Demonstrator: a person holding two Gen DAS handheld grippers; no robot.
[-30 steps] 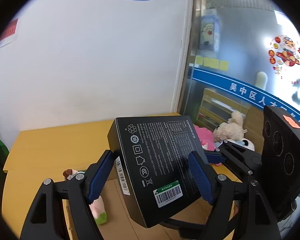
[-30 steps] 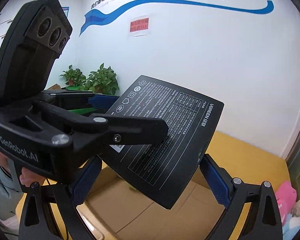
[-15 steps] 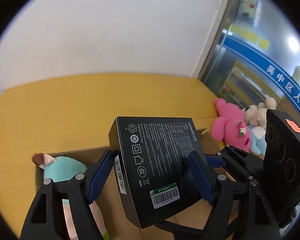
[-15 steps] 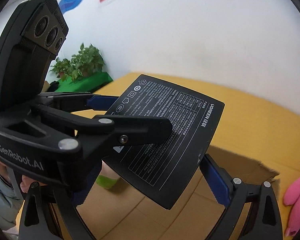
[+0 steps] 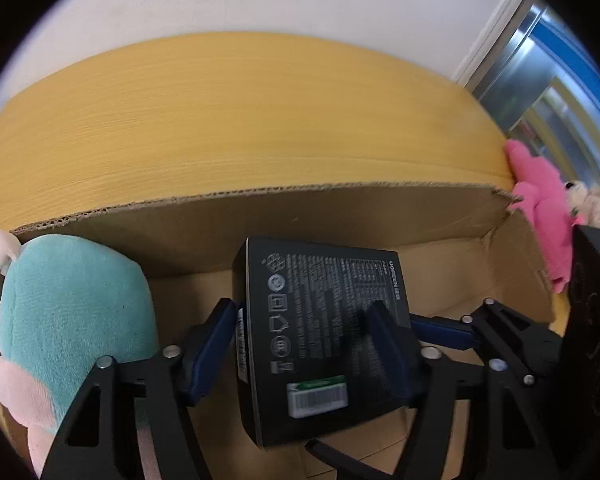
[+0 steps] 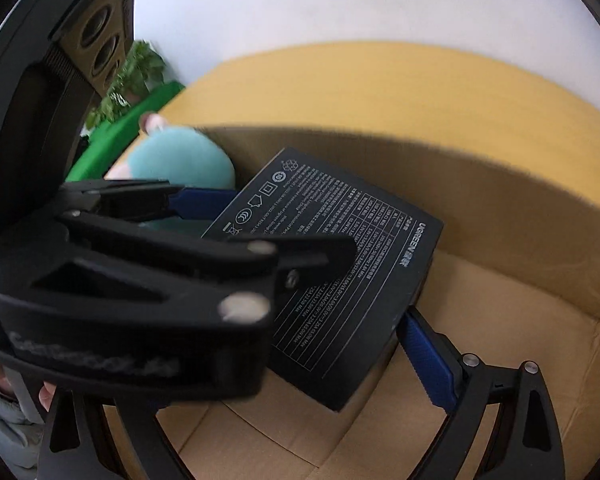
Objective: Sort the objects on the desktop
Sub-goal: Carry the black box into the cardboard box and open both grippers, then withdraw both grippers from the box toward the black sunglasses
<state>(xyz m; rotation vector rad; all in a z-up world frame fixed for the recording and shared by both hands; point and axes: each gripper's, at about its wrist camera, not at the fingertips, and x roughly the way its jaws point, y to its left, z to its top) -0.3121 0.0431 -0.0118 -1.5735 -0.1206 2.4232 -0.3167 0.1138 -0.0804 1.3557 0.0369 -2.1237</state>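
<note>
I had the left tool (image 5: 300,344) and the right tool (image 6: 340,340) both clamped on the black box (image 5: 324,332), hanging inside the cardboard carton (image 5: 300,216) beside the teal plush (image 5: 72,304); beyond, on the surface (image 5: 240,120), the pink plush (image 5: 540,208) looked unsorted.

Between our left gripper's (image 5: 300,354) blue-padded jaws we held a flat black cardboard product box (image 5: 320,336) with white print and a barcode sticker, tilted. Beyond and beneath the jaws lay an open brown corrugated cardboard box (image 5: 260,216). Left of the jaws sat a teal and pink plush toy (image 5: 68,312); far right, a pink plush toy (image 5: 544,200).
</note>
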